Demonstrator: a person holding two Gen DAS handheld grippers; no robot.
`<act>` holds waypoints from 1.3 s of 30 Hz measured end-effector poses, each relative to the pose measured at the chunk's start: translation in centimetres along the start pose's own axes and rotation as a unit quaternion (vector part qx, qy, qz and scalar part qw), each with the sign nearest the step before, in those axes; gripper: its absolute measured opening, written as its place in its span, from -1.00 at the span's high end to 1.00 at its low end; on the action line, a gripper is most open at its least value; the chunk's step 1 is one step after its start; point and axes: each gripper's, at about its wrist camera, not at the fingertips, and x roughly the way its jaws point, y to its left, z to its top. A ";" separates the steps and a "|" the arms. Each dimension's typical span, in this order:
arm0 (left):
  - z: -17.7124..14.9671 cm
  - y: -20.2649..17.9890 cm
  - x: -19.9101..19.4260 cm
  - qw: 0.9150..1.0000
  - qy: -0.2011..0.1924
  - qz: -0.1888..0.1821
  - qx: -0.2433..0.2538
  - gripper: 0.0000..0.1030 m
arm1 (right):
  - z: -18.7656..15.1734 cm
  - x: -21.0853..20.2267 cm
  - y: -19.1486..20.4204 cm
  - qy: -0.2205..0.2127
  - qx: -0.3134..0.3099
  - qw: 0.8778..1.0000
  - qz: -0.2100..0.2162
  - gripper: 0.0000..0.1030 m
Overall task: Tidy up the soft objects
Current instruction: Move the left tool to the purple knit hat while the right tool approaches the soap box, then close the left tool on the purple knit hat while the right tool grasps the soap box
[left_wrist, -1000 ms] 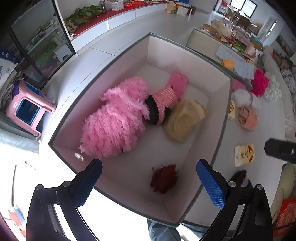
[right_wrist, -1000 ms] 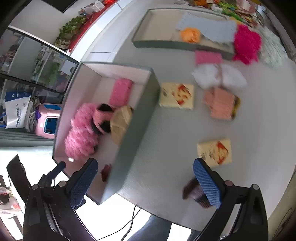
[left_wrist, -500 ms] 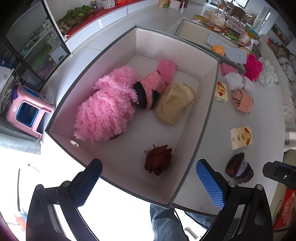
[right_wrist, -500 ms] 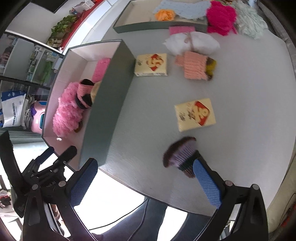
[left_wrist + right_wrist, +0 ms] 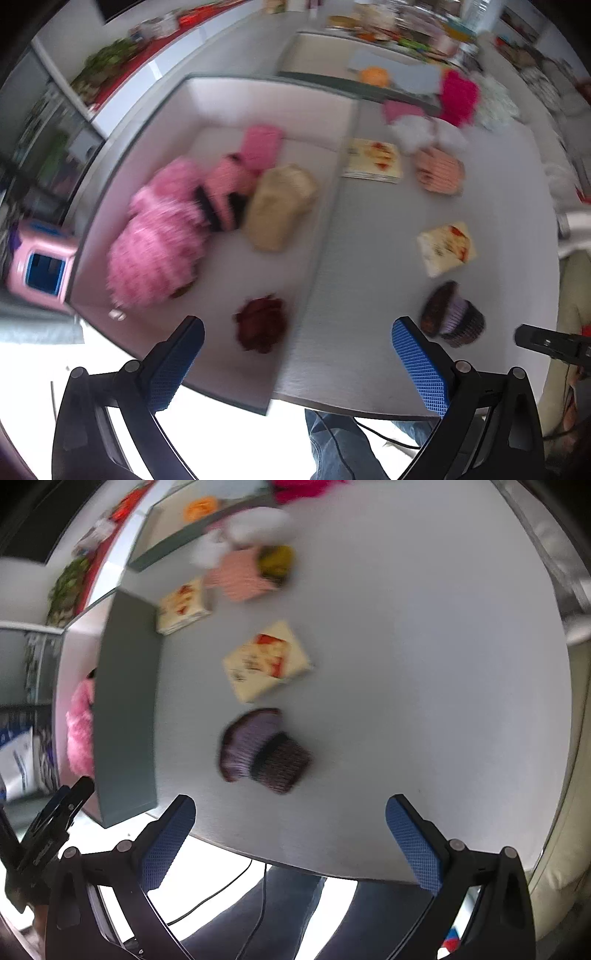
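Observation:
A grey open box (image 5: 325,236) holds a fluffy pink toy (image 5: 159,236), a pink knit piece (image 5: 258,147), a tan soft item (image 5: 280,210) and a dark red fuzzy ball (image 5: 260,323). On the table to its right lies a purple-and-brown knit hat (image 5: 262,751) (image 5: 452,315). My right gripper (image 5: 290,812) hangs open just in front of the hat, nothing between its fingers. My left gripper (image 5: 297,336) is open above the box's near right wall, empty.
Two cream packets (image 5: 266,661) (image 5: 183,605) and a peach knit item (image 5: 245,574) lie beyond the hat. A second tray (image 5: 332,55) with an orange item, plus white and magenta soft things (image 5: 458,98), sit farther back. The table edge (image 5: 332,867) is close below my fingers.
My right gripper has swung right and closer, bringing the knit hat between and ahead of its fingers. My left gripper has shifted right, from over the box toward its right wall.

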 end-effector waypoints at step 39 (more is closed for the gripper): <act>-1.0 -10.4 12.1 0.995 0.074 0.028 0.055 -0.98 | 4.3 2.4 -1.9 0.011 -0.020 0.999 -0.024 -1.00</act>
